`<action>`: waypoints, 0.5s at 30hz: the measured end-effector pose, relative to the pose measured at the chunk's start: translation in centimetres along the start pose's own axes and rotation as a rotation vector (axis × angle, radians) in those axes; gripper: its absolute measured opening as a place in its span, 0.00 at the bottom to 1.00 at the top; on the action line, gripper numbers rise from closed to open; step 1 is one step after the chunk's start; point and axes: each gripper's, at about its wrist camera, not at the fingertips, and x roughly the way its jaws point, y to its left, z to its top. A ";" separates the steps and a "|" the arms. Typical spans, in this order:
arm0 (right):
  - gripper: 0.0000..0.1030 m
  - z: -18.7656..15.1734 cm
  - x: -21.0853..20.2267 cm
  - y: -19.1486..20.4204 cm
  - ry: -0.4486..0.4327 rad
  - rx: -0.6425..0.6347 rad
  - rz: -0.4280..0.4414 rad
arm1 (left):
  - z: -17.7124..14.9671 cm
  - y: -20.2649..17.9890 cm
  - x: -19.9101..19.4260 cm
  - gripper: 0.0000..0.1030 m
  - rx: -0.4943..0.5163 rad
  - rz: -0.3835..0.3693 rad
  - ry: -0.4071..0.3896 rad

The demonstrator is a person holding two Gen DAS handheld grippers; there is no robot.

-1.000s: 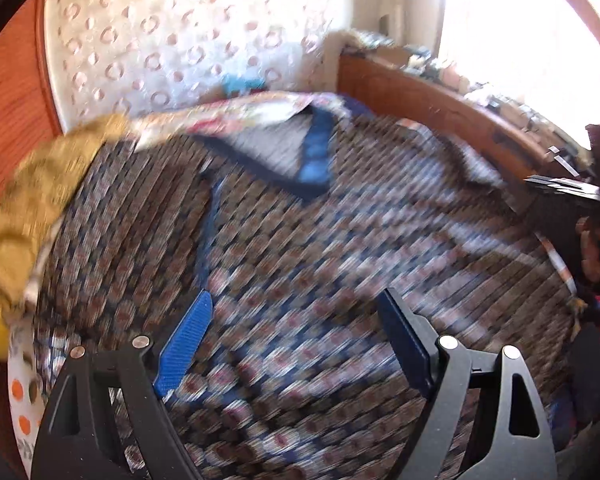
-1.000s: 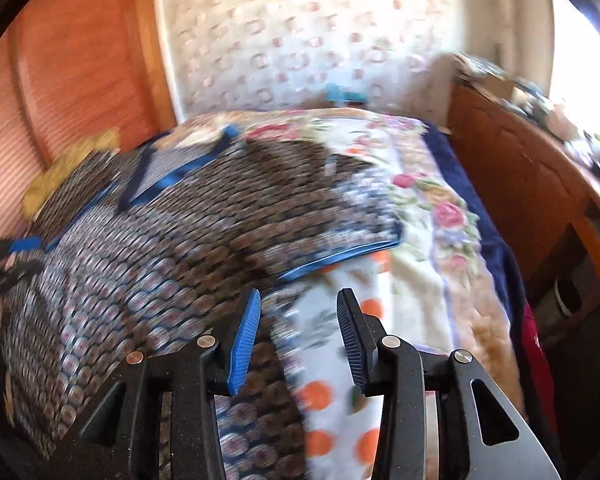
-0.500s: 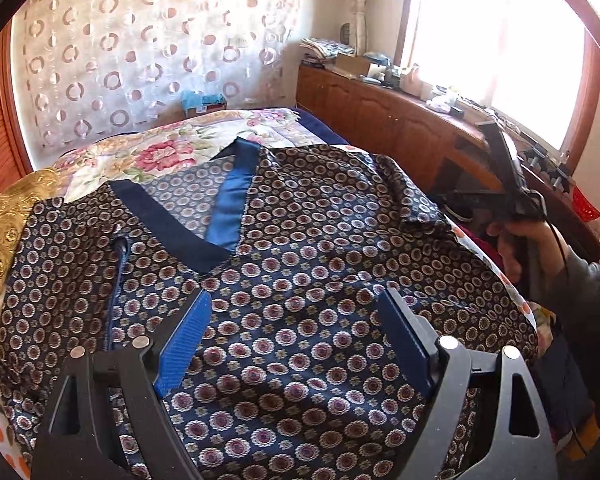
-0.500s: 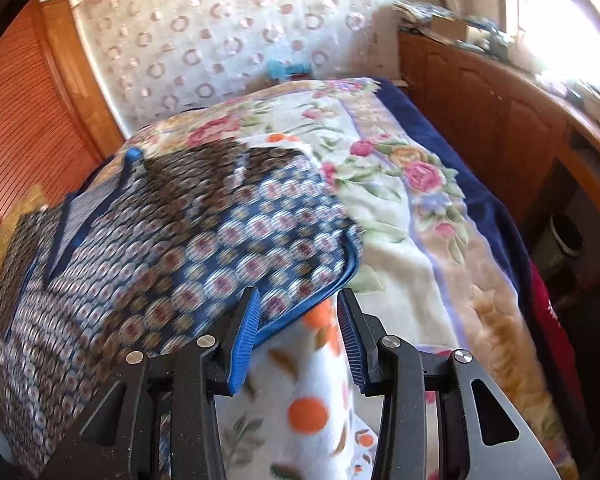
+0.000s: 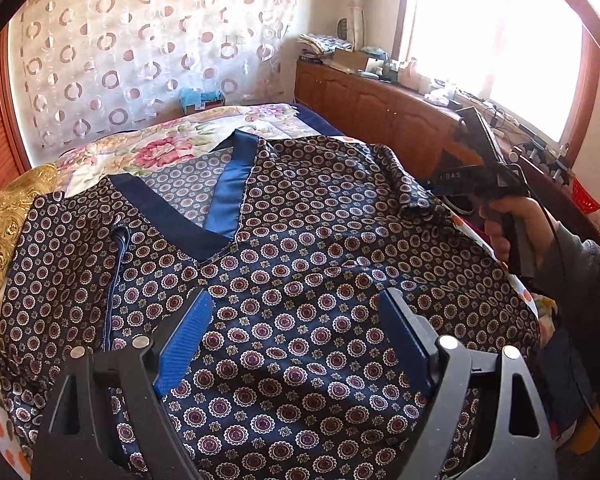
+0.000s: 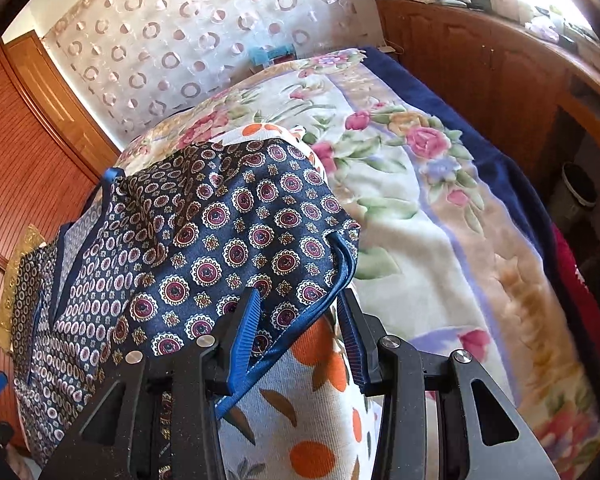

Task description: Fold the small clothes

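A dark blue V-neck top (image 5: pixel 308 264) with a round medallion print and blue trim lies spread, front up, on the bed. My left gripper (image 5: pixel 296 316) is open just above its lower middle, holding nothing. In the right wrist view the top's sleeve (image 6: pixel 236 240) lies in front, its blue-piped cuff edge (image 6: pixel 342 276) between the jaws. My right gripper (image 6: pixel 298 308) is open around that edge, fingers apart. It also shows in the left wrist view (image 5: pixel 480 152), held by a hand at the right.
A floral blanket (image 6: pixel 412 184) covers the bed. A white cloth with orange print (image 6: pixel 312 412) lies under the sleeve. A gold cushion (image 5: pixel 4 224) sits at the left. A wooden cabinet (image 5: pixel 380 108) with clutter runs along the right, under a bright window.
The top has settled flat after being swung down. My right gripper has come low to the sleeve, so its cuff edge now lies between the fingers. The left stays open.
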 end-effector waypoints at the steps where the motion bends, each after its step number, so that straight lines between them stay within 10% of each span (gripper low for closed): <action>1: 0.27 0.1 0.0 0.0 -0.005 -0.003 0.016 | -0.1 0.1 0.0 0.83 -0.002 0.000 0.000; 4: 0.06 0.1 -0.7 0.2 -0.031 -0.039 -0.036 | -0.4 0.2 0.1 0.83 -0.005 -0.001 0.005; 15: 0.04 1.4 -7.2 6.1 -0.196 -0.242 0.017 | -1.3 1.3 0.2 0.83 -0.038 0.025 0.006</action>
